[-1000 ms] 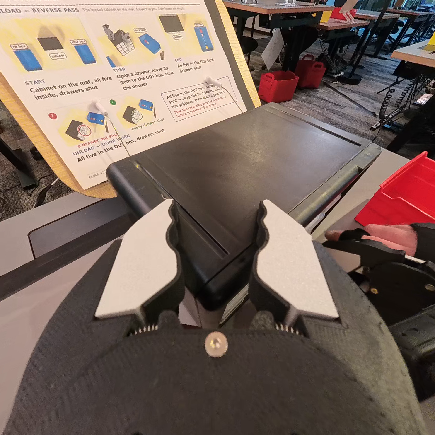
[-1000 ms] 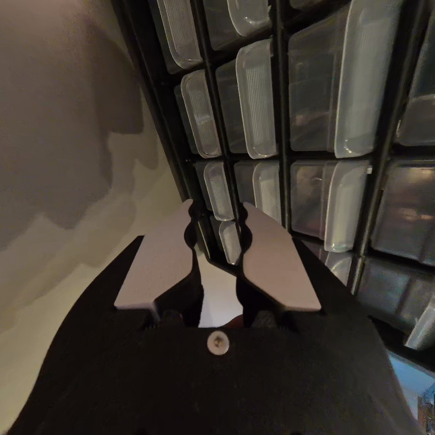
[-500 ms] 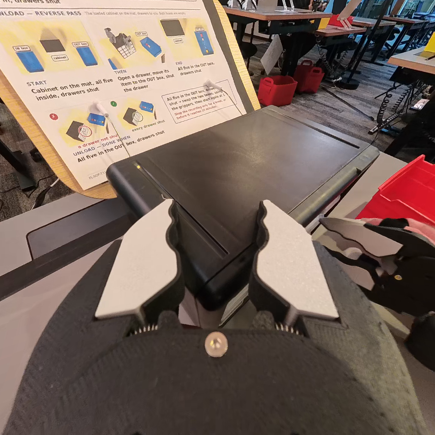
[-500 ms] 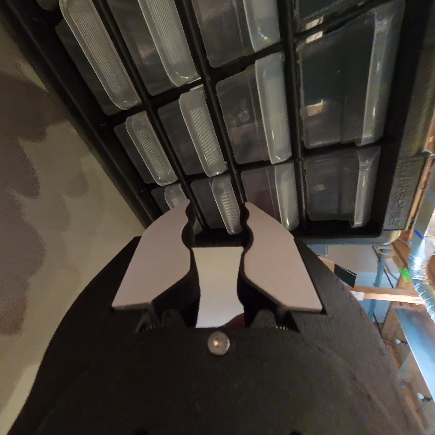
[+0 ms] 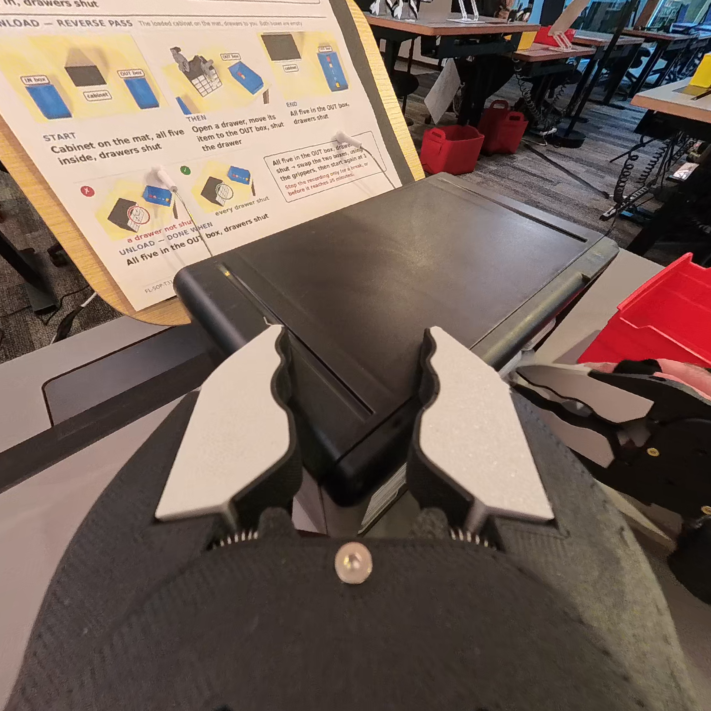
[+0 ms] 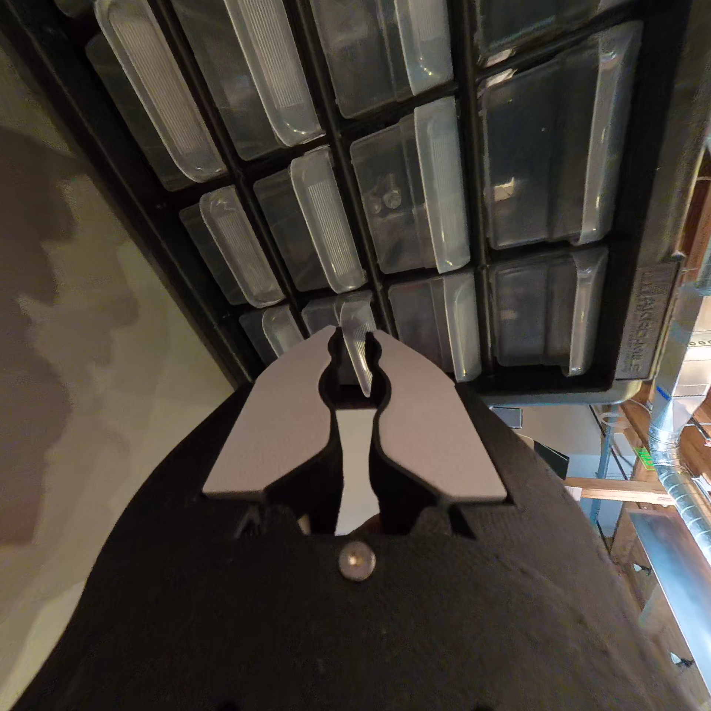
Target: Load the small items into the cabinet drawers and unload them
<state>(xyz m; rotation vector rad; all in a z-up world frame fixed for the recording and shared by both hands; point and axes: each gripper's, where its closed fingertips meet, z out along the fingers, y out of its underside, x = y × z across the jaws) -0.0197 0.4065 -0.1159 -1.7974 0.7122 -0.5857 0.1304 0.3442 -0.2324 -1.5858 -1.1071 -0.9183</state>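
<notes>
The black cabinet (image 5: 404, 277) stands on the grey table; its flat top fills the left wrist view. My left gripper (image 5: 354, 334) is open, with its jaws astride the cabinet's near top corner. In the right wrist view the cabinet's front (image 6: 638, 307) shows a grid of clear plastic drawers. My right gripper (image 6: 353, 332) is shut on the ribbed handle (image 6: 358, 346) of one clear drawer at the edge of the grid. Small metal parts (image 6: 388, 200) show inside a neighbouring drawer. The right gripper (image 5: 538, 373) also shows in the left wrist view, at the cabinet's front edge.
A red bin (image 5: 661, 319) sits on the table to the right of the cabinet. A wooden board with an instruction sheet (image 5: 192, 134) stands behind the cabinet. Red baskets (image 5: 450, 148) and desks stand on the floor beyond.
My right gripper has moved in along the drawer fronts and closed its fingers on one drawer's handle. The left gripper has stayed at the cabinet's corner.
</notes>
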